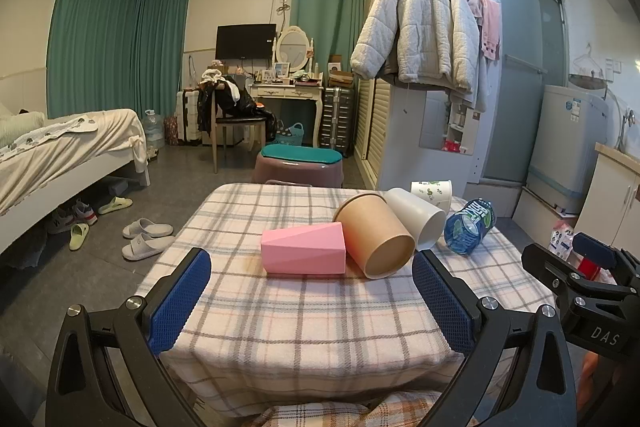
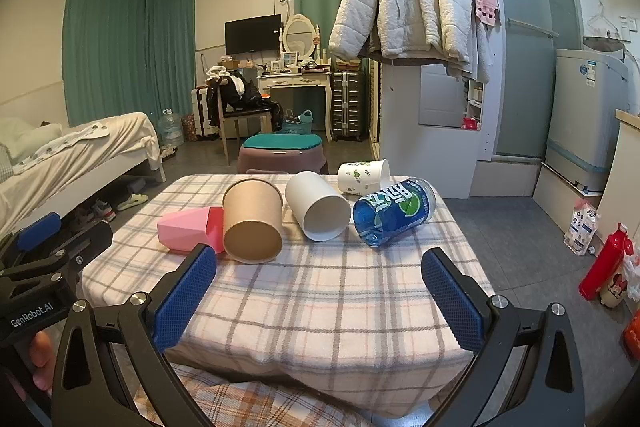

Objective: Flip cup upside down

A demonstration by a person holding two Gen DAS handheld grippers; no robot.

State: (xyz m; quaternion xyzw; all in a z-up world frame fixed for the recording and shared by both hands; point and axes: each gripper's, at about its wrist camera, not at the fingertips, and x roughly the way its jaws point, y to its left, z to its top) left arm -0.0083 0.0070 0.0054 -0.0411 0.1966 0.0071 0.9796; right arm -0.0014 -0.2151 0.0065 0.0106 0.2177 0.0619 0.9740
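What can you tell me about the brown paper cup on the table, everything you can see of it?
The brown paper cup is a plain kraft-coloured tub that looks like cardboard, with a rolled rim and no print. It lies on its side on the checked tablecloth, flat base toward the cameras, mouth pointing away. The pink cup lies against its left side, and the white cup lies close on its right, though contact there is unclear. Neither gripper touches it.
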